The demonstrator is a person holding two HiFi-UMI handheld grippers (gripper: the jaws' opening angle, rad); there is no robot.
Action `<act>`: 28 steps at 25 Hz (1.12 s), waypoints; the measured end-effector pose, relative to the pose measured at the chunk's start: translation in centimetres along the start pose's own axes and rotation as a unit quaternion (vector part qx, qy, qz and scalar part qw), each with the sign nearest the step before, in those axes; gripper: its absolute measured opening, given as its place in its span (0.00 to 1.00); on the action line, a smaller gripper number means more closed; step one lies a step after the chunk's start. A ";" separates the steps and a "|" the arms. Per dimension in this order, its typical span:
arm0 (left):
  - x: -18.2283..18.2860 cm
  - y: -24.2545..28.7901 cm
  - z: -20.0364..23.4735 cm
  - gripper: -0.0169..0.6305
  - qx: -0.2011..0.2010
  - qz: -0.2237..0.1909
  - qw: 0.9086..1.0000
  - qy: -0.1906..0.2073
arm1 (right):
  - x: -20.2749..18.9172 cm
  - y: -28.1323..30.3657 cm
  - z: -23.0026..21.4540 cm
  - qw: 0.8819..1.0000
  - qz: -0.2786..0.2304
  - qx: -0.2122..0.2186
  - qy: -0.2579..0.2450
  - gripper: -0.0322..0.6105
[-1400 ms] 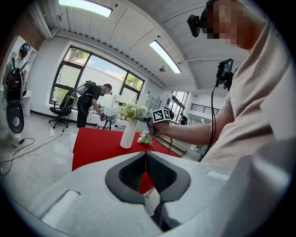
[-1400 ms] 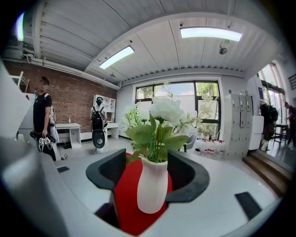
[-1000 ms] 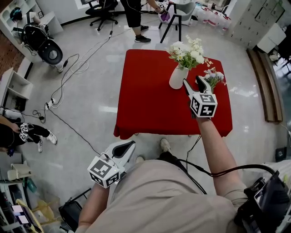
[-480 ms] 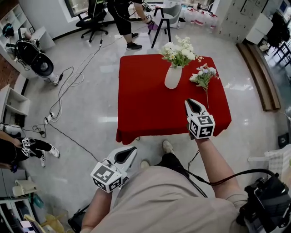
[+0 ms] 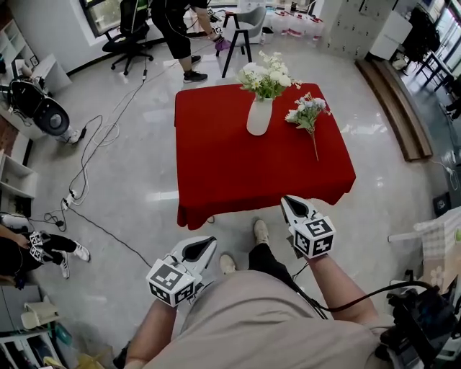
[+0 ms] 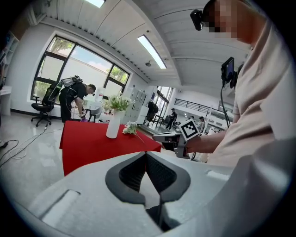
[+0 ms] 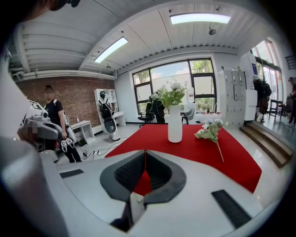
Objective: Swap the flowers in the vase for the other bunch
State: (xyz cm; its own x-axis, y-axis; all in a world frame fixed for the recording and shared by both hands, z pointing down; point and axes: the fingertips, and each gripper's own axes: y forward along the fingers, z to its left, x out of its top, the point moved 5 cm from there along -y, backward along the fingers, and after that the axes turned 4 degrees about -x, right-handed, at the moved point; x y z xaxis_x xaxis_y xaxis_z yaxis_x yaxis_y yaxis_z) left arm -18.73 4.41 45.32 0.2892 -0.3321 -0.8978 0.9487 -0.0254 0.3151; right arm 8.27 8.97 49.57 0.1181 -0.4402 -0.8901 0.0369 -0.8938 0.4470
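A white vase [image 5: 259,117] with white flowers [image 5: 266,74] stands at the far middle of the red table [image 5: 238,173]. To its right a loose bunch of pale flowers [image 5: 305,111] lies flat, its stem pointing toward me. My right gripper [image 5: 287,200] hangs just off the table's near edge; its jaws have just closed, shut with nothing between them [image 7: 145,152]. My left gripper [image 5: 209,241] is low by my body, shut and empty [image 6: 146,152]. Both gripper views show the vase [image 7: 175,124] [image 6: 112,125] and the loose bunch [image 7: 209,131] [image 6: 130,129] ahead.
A person [image 5: 173,21] bends over behind the table beside a black stool [image 5: 238,32] and an office chair [image 5: 128,29]. Cables [image 5: 94,144] trail over the floor at the left. A wooden step [image 5: 392,101] runs along the right. Someone sits at the far left [image 5: 21,245].
My right gripper has drawn back from beside the loose bunch to past the table's near edge, and its jaws went from open to shut. The bunch stays lying on the table.
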 end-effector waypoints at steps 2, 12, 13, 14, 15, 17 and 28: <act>0.1 0.4 -0.4 0.04 -0.006 0.005 1.000 0.005 | -0.6 -1.5 1.0 1.000 0.008 0.007 -0.005 0.07; 0.3 3.7 -1.9 0.04 -0.041 0.028 0.998 0.035 | -3.2 -4.6 3.7 0.999 0.027 0.033 -0.008 0.07; 0.3 3.9 -2.0 0.04 -0.042 0.028 0.998 0.036 | -3.4 -4.7 3.9 0.999 0.030 0.037 -0.007 0.07; 0.4 4.1 -2.1 0.04 -0.043 0.028 0.998 0.038 | -3.6 -4.6 4.0 0.999 0.032 0.041 -0.006 0.07; 0.5 4.1 -2.1 0.04 -0.044 0.028 0.998 0.040 | -3.7 -4.6 4.2 0.998 0.034 0.044 -0.008 0.07; 0.7 4.0 -2.0 0.04 -0.043 0.029 0.998 0.046 | -3.7 -4.4 4.5 0.998 0.035 0.049 -0.016 0.07; -0.6 1.6 -1.2 0.04 -0.017 0.031 0.999 0.028 | -2.4 -3.0 7.0 0.994 0.038 0.090 -0.049 0.07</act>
State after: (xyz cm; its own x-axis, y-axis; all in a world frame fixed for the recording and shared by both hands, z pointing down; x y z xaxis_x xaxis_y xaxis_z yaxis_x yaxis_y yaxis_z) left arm -17.22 5.69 46.00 0.3538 -0.2790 -0.8928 0.9321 0.0257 0.3613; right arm 0.92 12.17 49.76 0.0162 -0.5063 -0.8622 -0.1477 -0.8541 0.4987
